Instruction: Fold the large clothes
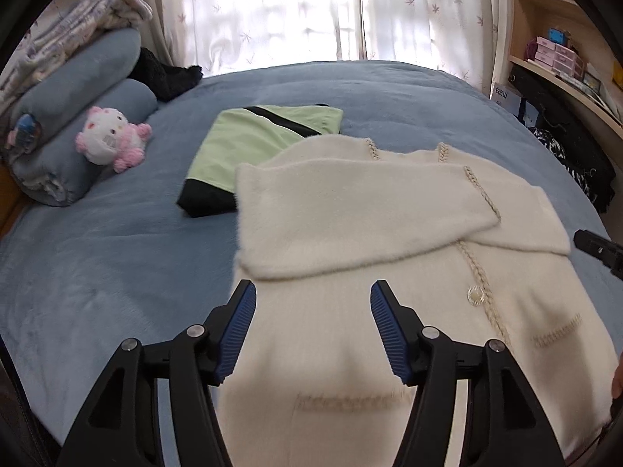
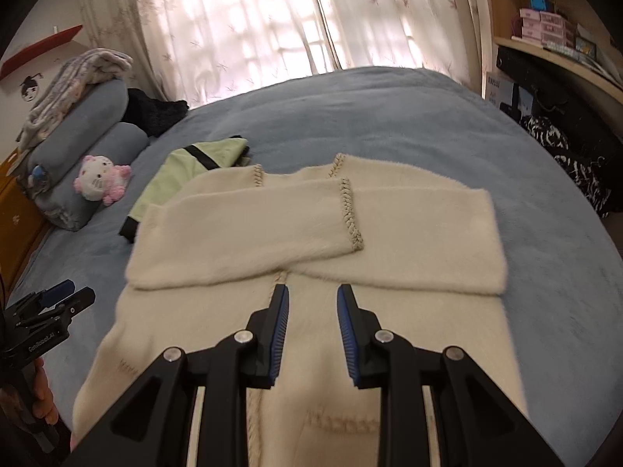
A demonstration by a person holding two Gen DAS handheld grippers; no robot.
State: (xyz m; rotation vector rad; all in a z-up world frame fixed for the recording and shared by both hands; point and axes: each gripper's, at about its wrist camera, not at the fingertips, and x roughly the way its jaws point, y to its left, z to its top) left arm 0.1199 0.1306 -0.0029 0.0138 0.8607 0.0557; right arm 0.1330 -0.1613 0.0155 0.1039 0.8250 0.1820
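A cream fuzzy cardigan (image 1: 350,334) lies flat on the blue bed, both sleeves folded across its chest; it also shows in the right wrist view (image 2: 311,264). My left gripper (image 1: 313,295) is open and empty, hovering over the cardigan's lower left part. My right gripper (image 2: 312,297) is open and empty above the cardigan's middle front seam. The left gripper also shows at the left edge of the right wrist view (image 2: 66,295). The right gripper's tip shows at the right edge of the left wrist view (image 1: 595,247).
A folded green and black garment (image 1: 253,144) lies behind the cardigan. A pink and white plush toy (image 1: 111,138), blue pillows (image 1: 78,89) and a black cloth (image 1: 163,74) sit at the back left. Shelves (image 1: 564,58) stand to the right.
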